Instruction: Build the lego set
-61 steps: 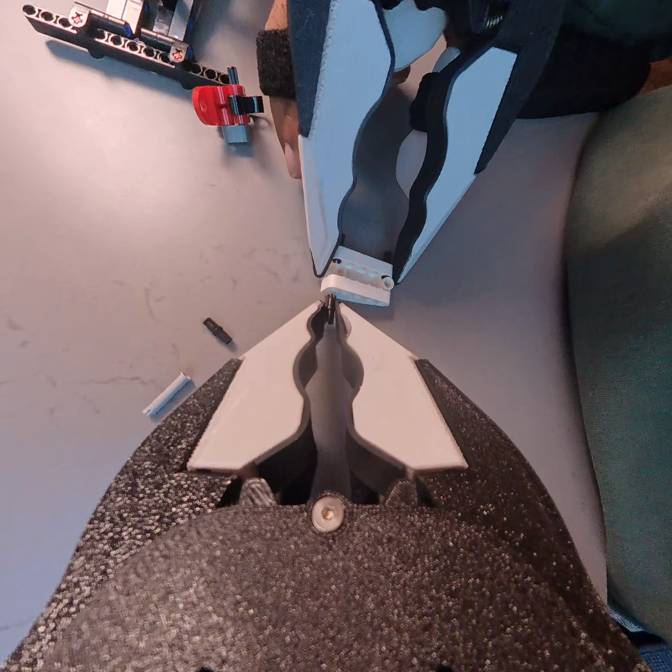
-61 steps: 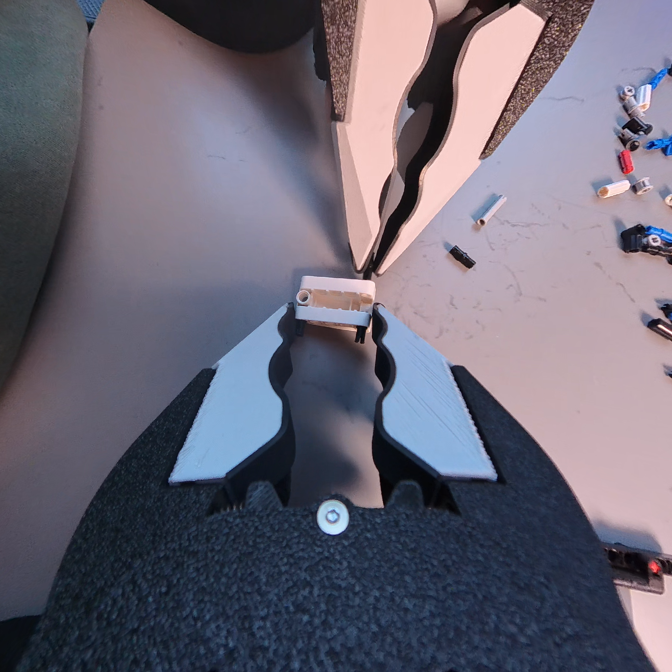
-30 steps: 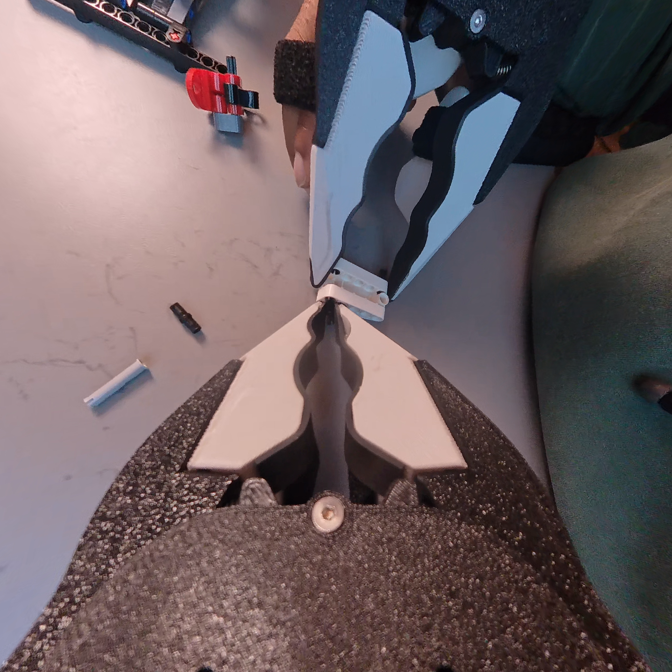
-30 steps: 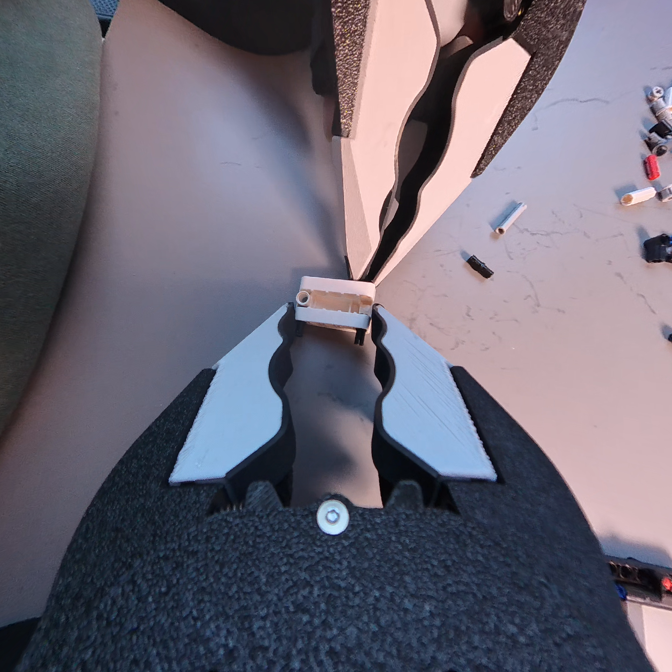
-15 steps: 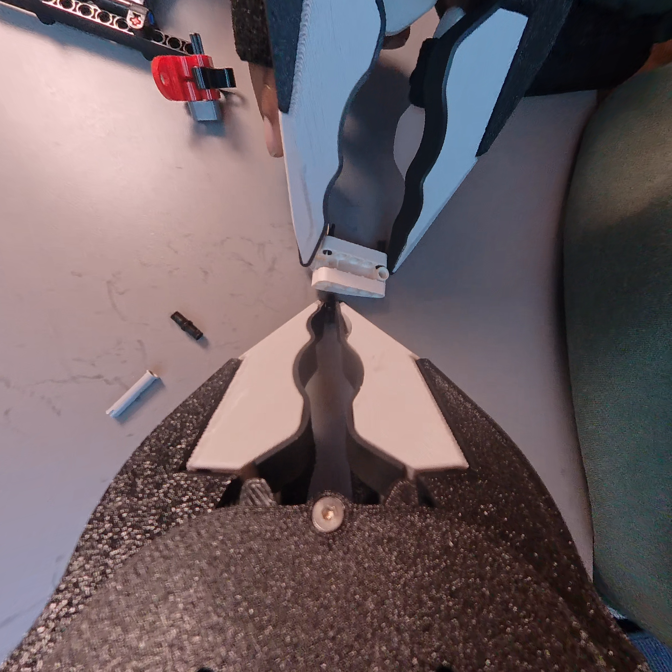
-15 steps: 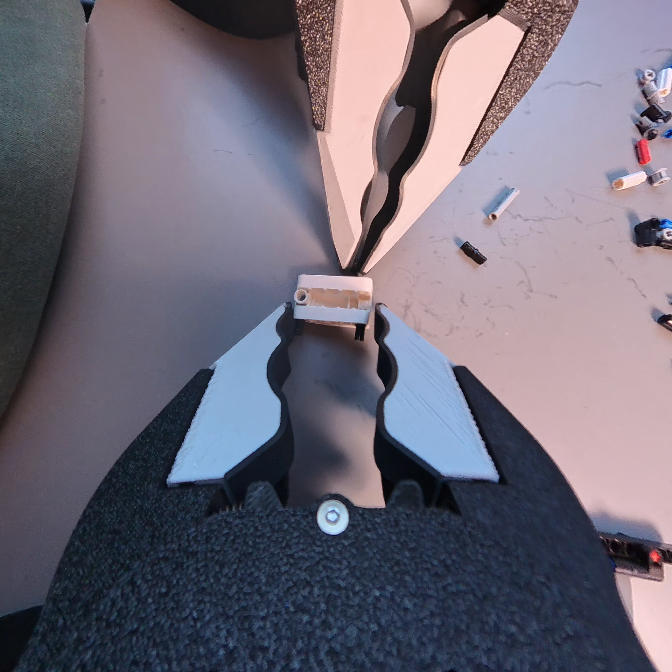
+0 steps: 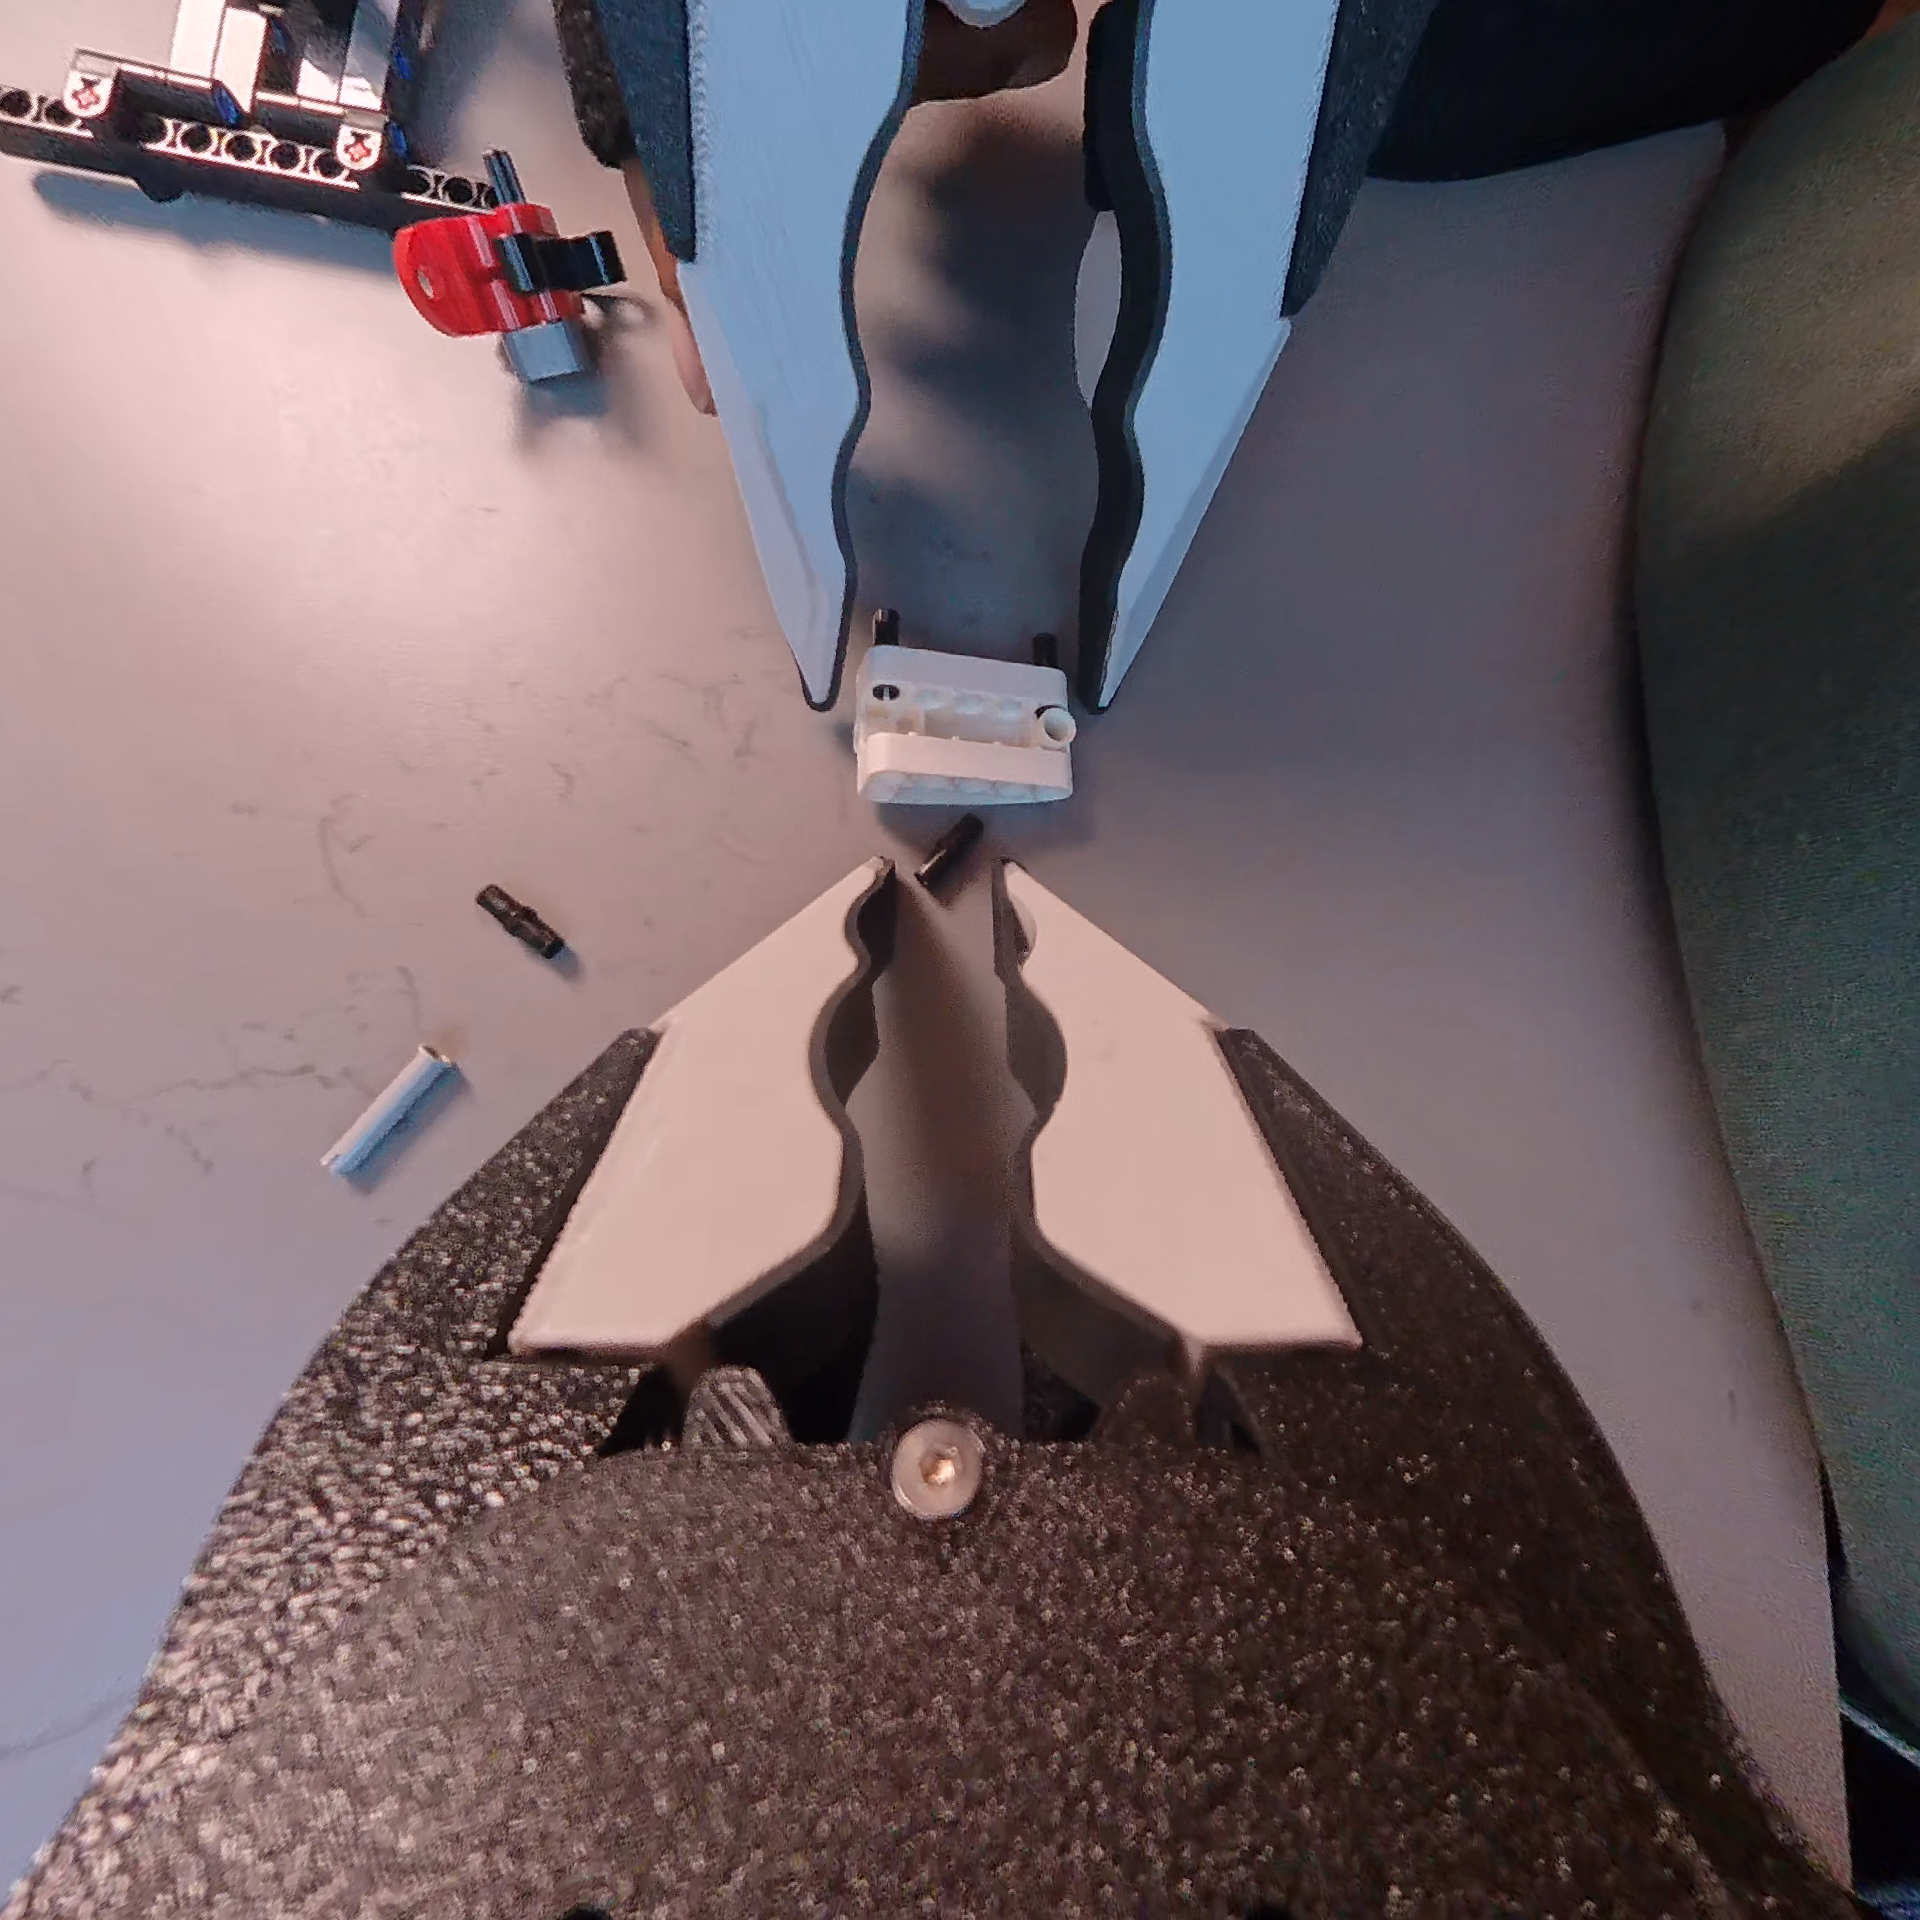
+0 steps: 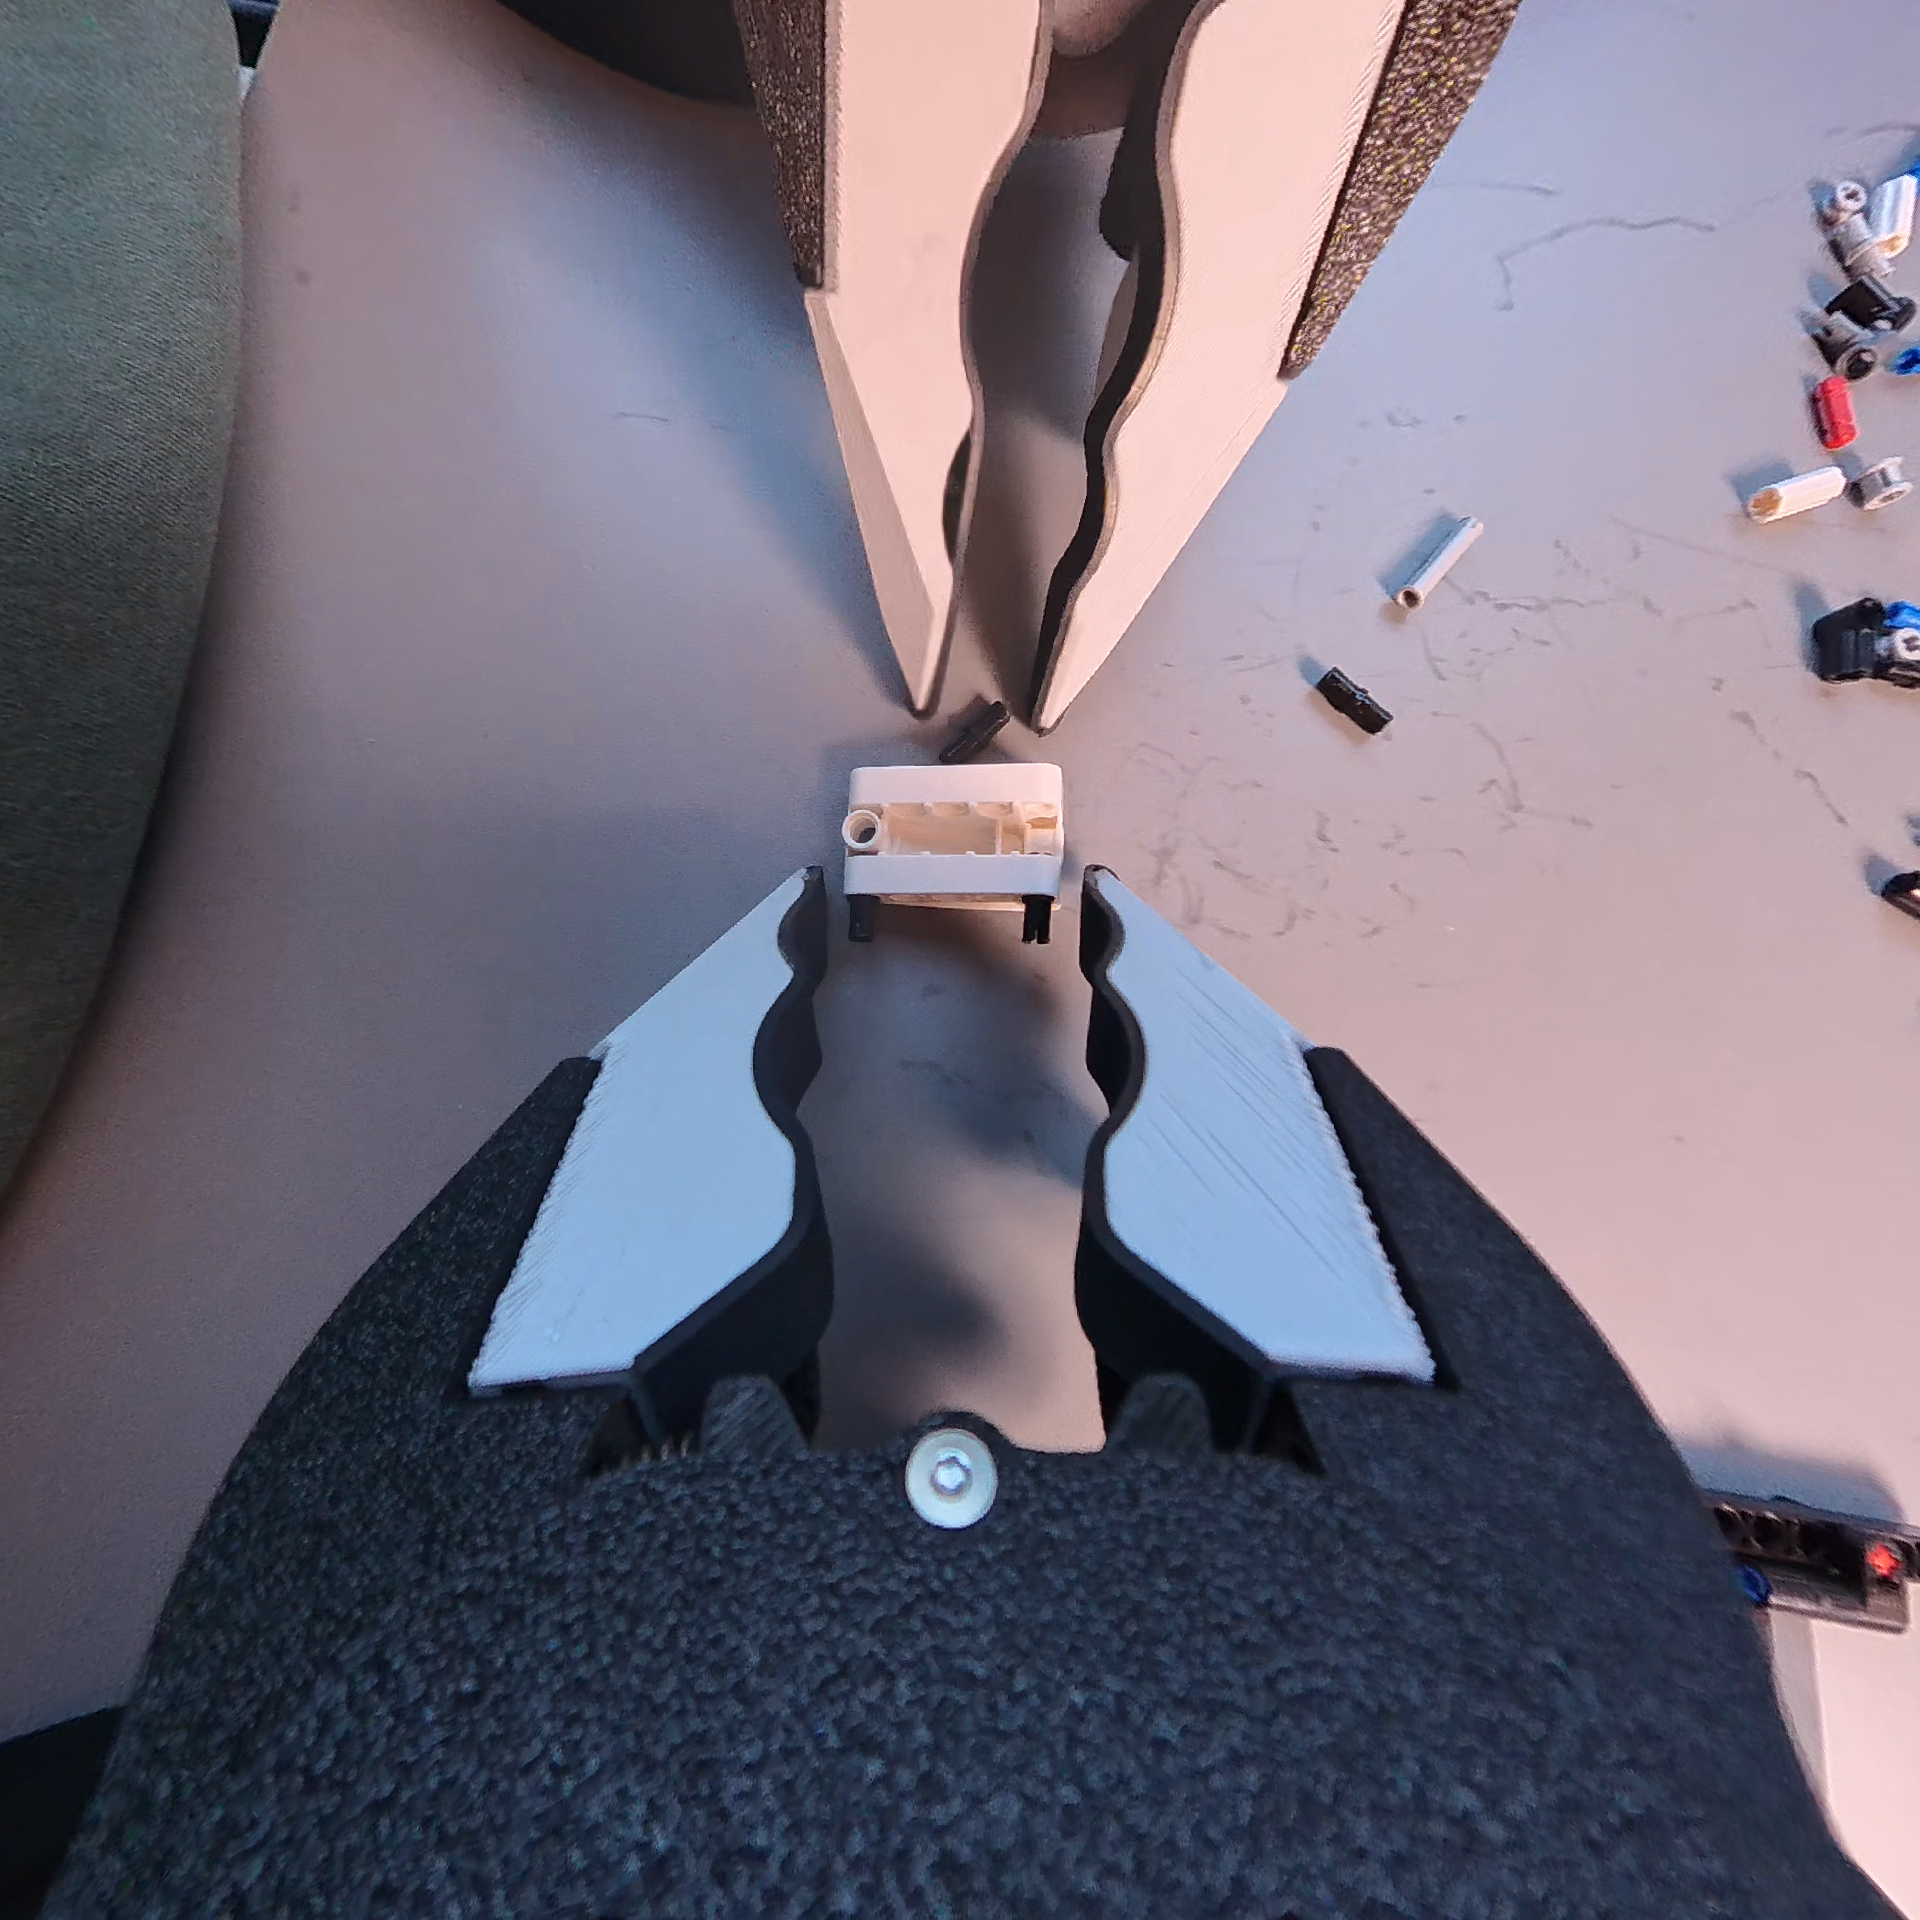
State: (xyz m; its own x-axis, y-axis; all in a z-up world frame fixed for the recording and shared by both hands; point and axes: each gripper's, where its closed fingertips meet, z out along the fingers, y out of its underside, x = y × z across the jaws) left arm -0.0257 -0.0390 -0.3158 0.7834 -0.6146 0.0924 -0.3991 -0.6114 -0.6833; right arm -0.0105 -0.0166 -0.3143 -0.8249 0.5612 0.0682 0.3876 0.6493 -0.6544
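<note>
The white lego block point(image 7: 962, 736) lies on the counter point(image 7: 312, 644) between the two facing grippers. The right gripper point(image 8: 948, 896) has its fingers spread wide and empty. The left gripper point(image 7: 943, 875) is slightly parted, a loose black pin point(image 7: 948, 850) lying at its tips.

I read this as a hobby or lab workbench: a pale, scuffed tabletop point(image 8: 1558, 935) fills my view, small loose building-toy parts point(image 8: 1849, 343) scattered at the upper right of the right wrist view, a half-built black beam assembly point(image 7: 229, 145) at the upper left of the left one, and a green upholstered seat point(image 7: 1808, 935) along its right edge.
</note>
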